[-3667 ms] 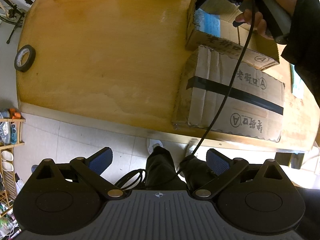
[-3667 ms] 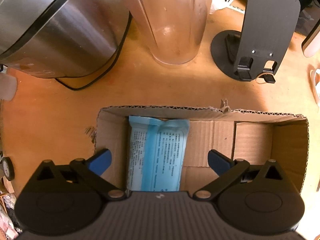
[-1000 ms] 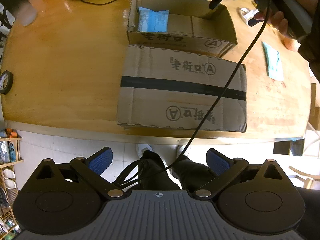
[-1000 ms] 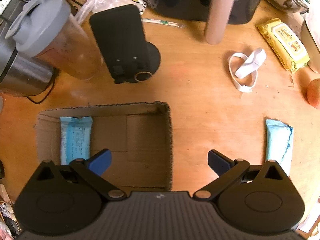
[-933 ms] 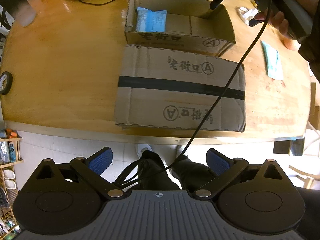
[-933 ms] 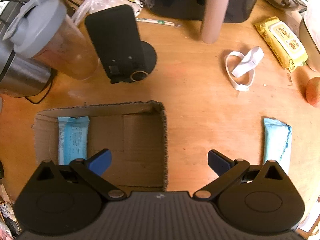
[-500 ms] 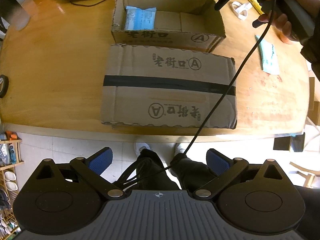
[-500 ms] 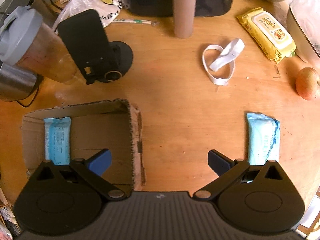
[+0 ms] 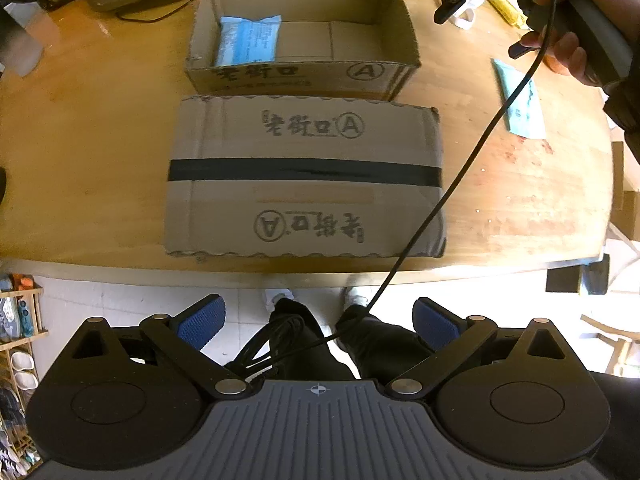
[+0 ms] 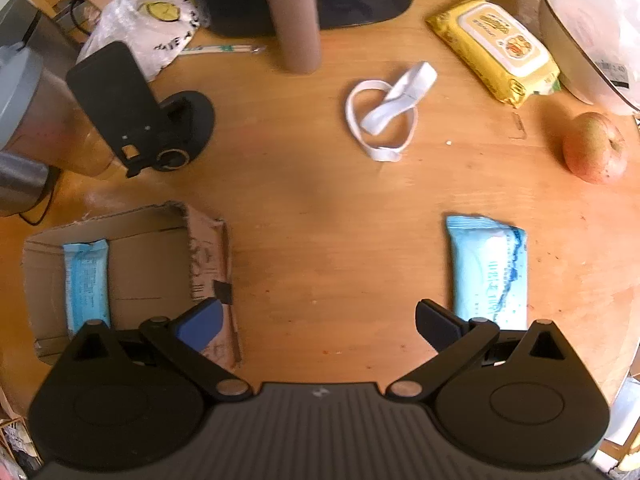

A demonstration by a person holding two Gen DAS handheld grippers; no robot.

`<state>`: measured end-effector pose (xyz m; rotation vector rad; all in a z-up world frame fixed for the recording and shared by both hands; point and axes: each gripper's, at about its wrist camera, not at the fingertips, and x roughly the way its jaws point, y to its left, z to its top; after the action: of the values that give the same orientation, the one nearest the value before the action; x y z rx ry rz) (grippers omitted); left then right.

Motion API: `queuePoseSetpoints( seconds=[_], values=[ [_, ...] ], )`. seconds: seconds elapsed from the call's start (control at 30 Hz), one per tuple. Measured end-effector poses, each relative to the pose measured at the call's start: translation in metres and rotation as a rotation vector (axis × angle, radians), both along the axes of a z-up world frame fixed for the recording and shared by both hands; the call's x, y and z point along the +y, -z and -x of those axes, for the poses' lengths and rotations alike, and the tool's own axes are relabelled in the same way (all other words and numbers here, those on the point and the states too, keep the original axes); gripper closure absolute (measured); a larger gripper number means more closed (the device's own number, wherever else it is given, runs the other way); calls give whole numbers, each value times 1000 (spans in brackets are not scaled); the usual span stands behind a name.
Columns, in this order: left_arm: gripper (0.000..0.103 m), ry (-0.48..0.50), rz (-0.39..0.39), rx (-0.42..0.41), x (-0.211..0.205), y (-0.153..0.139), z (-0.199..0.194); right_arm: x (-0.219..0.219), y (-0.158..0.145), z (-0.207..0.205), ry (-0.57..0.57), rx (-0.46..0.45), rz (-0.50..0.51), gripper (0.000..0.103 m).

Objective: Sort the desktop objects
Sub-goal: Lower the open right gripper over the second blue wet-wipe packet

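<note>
An open cardboard box [image 9: 304, 76] [image 10: 204, 256] stands on the wooden table with one light-blue packet [image 9: 248, 40] [image 10: 86, 280] lying inside at its left end. A second light-blue packet [image 10: 488, 272] [image 9: 520, 108] lies on the bare table to the right of the box. My right gripper [image 10: 320, 320] is open and empty, hovering above the table between the box and that packet, its right finger near the packet's lower end. My left gripper [image 9: 320, 320] is open and empty, held off the table's front edge over the floor.
A flattened taped carton [image 9: 304, 184] lies in front of the box. Behind it stand a black phone stand [image 10: 140, 116], a shaker cup [image 10: 36, 120], a cardboard tube [image 10: 296, 16], a white strap [image 10: 384, 116], a yellow wipes pack [image 10: 496, 48] and an apple [image 10: 596, 148].
My right gripper has swung right, away from over the box, so the loose packet now sits by its right finger. My left gripper's view has shifted right across the table.
</note>
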<state>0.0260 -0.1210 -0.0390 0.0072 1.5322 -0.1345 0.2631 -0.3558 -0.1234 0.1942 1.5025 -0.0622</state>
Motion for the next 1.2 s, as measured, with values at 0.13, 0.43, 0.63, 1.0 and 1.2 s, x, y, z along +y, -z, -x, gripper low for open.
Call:
queuePoseSetpoints(
  seconds=[0.13, 0.43, 0.63, 1.0, 1.2],
  values=[
    [0, 9, 0, 1, -11, 1, -1, -13, 1, 2, 9, 2, 0, 0],
    [0, 24, -1, 2, -35, 3, -3, -42, 4, 3, 26, 7, -1, 0],
    [0, 35, 0, 6, -50, 4, -4, -61, 7, 4, 36, 10, 0, 0],
    [0, 60, 1, 9, -73, 7, -5, -94, 14, 9, 60, 18, 3, 0],
    [0, 69, -1, 11, -80, 8, -5, -108, 23, 14, 68, 29, 6, 0]
  ],
)
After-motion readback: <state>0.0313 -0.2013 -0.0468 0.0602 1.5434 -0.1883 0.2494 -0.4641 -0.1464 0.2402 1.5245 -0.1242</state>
